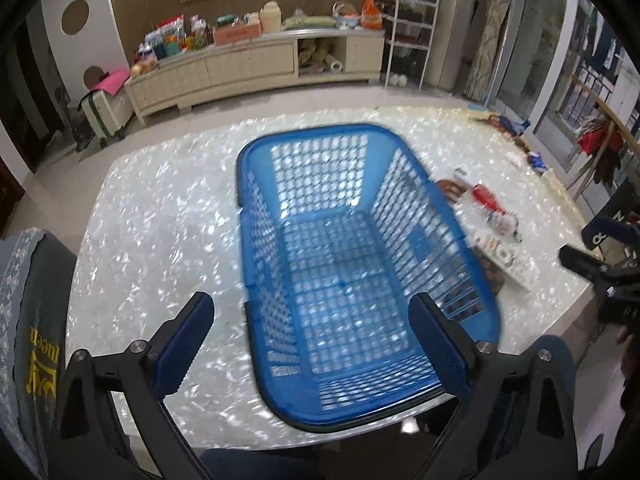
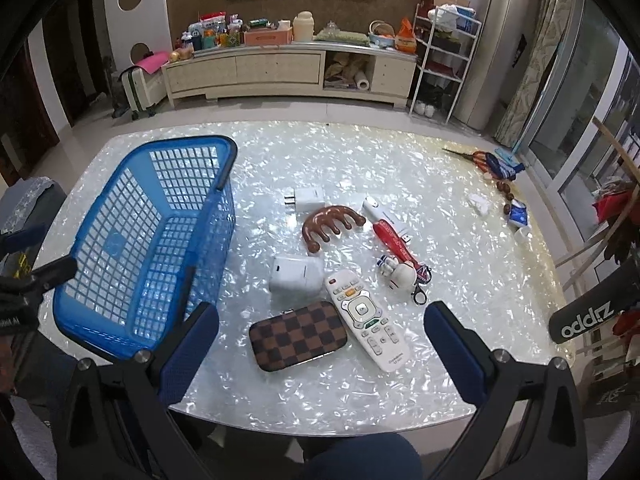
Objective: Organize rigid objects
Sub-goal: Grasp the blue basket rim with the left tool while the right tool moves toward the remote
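An empty blue plastic basket (image 1: pixel 436 216) stands on the pearly white table (image 1: pixel 152 232); it also shows at the left of the right wrist view (image 2: pixel 100 216). My left gripper (image 1: pixel 312 344) is open above the basket's near end. My right gripper (image 2: pixel 320 344) is open and empty above a checkered brown case (image 2: pixel 298 336) and a white remote (image 2: pixel 366 318). Beyond them lie a white box (image 2: pixel 296 278), a brown wooden massager (image 2: pixel 330 224), a white charger (image 2: pixel 306 200), a red and white tube (image 2: pixel 390 236) and a small white figurine on a keyring (image 2: pixel 402 274).
Scissors (image 2: pixel 484 160), beads and small blue-white items (image 2: pixel 518 214) lie at the table's far right edge. A cream sideboard (image 2: pixel 280 70) loaded with goods and a white rack (image 2: pixel 444 60) stand by the back wall. A suitcase (image 2: pixel 138 84) is at the back left.
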`<state>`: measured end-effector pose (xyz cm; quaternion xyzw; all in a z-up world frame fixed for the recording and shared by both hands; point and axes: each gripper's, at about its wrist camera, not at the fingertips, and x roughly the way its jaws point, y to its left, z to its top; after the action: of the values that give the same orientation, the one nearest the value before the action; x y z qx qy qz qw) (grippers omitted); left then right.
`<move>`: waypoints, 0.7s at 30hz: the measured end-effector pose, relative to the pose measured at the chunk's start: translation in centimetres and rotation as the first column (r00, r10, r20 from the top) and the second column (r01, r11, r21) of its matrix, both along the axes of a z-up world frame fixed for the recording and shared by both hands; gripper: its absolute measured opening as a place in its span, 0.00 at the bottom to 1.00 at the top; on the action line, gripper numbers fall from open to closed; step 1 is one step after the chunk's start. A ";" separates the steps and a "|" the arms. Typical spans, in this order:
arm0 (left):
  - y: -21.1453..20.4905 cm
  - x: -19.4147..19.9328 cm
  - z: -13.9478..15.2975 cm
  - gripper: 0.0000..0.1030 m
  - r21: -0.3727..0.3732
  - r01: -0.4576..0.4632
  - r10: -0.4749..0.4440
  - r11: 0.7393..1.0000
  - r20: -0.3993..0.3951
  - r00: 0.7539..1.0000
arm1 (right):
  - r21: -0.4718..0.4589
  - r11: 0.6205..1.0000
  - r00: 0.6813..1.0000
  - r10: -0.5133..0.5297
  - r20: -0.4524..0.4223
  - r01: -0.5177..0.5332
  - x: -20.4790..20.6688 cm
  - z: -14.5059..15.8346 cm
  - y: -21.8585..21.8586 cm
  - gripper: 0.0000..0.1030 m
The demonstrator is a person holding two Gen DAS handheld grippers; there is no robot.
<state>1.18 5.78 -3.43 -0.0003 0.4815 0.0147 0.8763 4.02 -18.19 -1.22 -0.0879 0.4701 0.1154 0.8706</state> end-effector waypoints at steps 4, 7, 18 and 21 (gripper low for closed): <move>2.1 0.8 -1.5 0.94 -0.017 -0.021 0.020 1.000 -0.084 0.996 | -0.020 1.000 1.000 -0.009 -0.004 0.009 0.7 -0.5 -0.6 1.00; 3.1 1.2 -2.4 0.92 -0.012 -0.034 0.032 0.999 -0.109 0.994 | -0.050 0.999 1.000 -0.014 0.000 0.014 1.3 -0.9 -0.9 1.00; 5.4 2.6 -7.5 0.56 -0.076 -0.070 0.045 0.995 -0.299 0.953 | -0.143 0.988 0.996 -0.065 -0.061 0.055 3.0 -2.9 -2.5 1.00; 5.7 2.8 -8.3 0.44 -0.104 -0.078 0.042 0.992 -0.314 0.949 | -0.179 0.981 0.994 -0.087 -0.072 0.073 3.1 -3.3 -2.7 1.00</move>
<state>3.96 11.47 -11.69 -0.0629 0.6133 0.0134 0.7872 7.11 -20.87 -4.51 -0.1411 0.5158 0.0417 0.8440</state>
